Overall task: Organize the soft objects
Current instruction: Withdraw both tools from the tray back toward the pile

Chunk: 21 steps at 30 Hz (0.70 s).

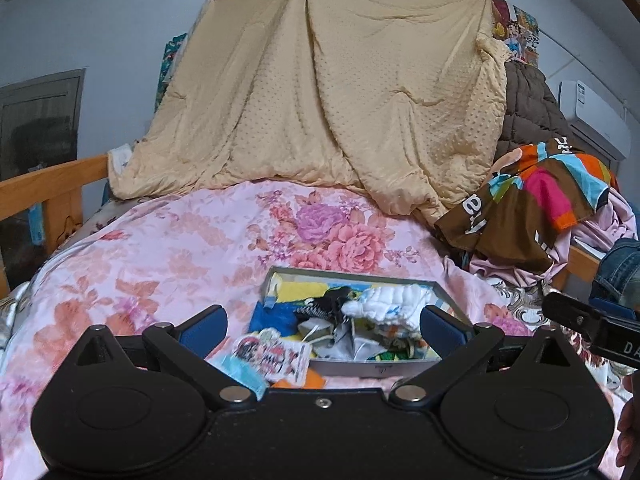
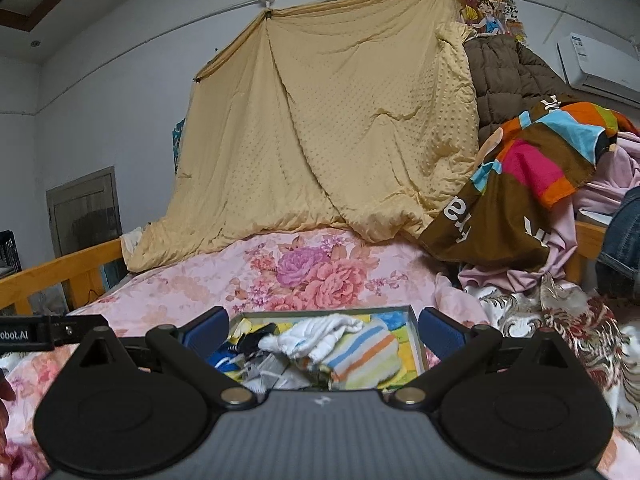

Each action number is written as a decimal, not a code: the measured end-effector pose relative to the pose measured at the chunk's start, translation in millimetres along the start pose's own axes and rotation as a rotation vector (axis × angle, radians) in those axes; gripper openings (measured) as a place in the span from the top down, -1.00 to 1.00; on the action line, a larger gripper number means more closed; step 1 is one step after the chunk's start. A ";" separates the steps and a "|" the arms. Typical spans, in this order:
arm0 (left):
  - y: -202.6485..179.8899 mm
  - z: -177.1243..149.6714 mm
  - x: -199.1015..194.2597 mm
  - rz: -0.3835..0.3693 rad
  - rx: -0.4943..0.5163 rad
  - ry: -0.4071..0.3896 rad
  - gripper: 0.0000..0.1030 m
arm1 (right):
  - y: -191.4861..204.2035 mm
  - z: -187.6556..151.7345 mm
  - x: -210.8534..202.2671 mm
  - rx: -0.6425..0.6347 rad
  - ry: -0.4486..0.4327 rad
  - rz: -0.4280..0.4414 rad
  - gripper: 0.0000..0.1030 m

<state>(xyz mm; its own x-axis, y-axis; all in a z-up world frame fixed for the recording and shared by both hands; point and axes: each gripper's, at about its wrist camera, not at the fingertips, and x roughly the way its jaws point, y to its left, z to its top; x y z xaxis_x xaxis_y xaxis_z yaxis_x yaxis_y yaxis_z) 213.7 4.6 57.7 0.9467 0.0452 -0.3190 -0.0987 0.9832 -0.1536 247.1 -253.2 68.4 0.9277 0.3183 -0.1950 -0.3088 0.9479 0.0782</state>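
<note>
Nearest the lens in the left wrist view, the left gripper [image 1: 323, 322] is seen with its blue pads spread wide and nothing between them; in the right wrist view the right gripper [image 2: 323, 326] is likewise held apart and empty. Just beyond both, low in the centre of each frame, a shallow grey tray [image 1: 444, 294] is set on the floral bedspread [image 1: 160, 240], and the soft objects are heaped inside it: a white knitted piece [image 1: 384, 306], a striped sock [image 2: 360, 356] (seen best from the right wrist), and a tangle of blue, yellow and black items. A printed cloth piece [image 1: 276, 354] and a pale blue one [image 1: 240, 368] are left on the bedspread outside the tray, at its lower left edge in the left wrist view. A tan blanket [image 1: 340, 92] is hung across the upper middle, and a multicoloured garment [image 1: 532, 200] is piled at the right. The step in hand is judged to be the approach to a pick, with no item yet gripped. For the next move, one gripper is probably to be lowered over a single piece, with the pads closed on a fold and not on the tangle, so that neighbouring pieces are not dragged along.
</note>
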 end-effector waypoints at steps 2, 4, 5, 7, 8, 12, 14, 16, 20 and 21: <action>3.9 -5.9 -7.4 0.005 0.002 0.001 -0.98 | 4.2 -5.4 -7.6 -0.007 0.007 0.000 -0.99; 8.1 -12.6 -14.4 0.009 0.002 0.006 -0.98 | 8.7 -10.9 -15.0 -0.011 0.017 -0.001 -0.99; 10.2 -15.9 -17.7 0.011 0.003 0.009 -0.98 | 10.6 -13.6 -18.1 -0.011 0.022 0.000 -0.99; 14.1 -23.1 -23.8 0.015 0.002 0.016 -0.98 | 14.8 -18.9 -24.4 -0.015 0.037 0.002 -0.99; 16.2 -26.1 -25.9 0.015 0.002 0.022 -0.98 | 16.9 -21.5 -27.4 -0.016 0.045 0.003 -0.99; 20.7 -40.9 -35.2 0.016 0.011 0.042 -0.98 | 25.8 -33.3 -39.1 -0.016 0.086 0.005 -0.99; 23.2 -46.9 -38.3 0.015 0.010 0.054 -0.98 | 29.7 -39.2 -44.4 -0.013 0.107 0.006 -0.99; 25.1 -52.1 -41.3 0.015 0.007 0.065 -0.98 | 33.3 -44.0 -49.0 -0.013 0.126 0.008 -0.99; 28.3 -62.8 -48.6 0.018 0.012 0.081 -0.98 | 41.2 -53.1 -57.2 -0.008 0.161 0.008 -0.99; 29.2 -66.1 -50.5 0.020 0.015 0.085 -0.98 | 42.2 -55.2 -58.0 -0.007 0.172 0.007 -0.99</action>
<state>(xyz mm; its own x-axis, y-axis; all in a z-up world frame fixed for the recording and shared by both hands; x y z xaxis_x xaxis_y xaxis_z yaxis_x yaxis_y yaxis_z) 142.7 19.3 7.5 0.9150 0.0500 -0.4003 -0.1119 0.9848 -0.1330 168.6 -231.0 29.1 0.8761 0.3217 -0.3591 -0.3172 0.9455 0.0732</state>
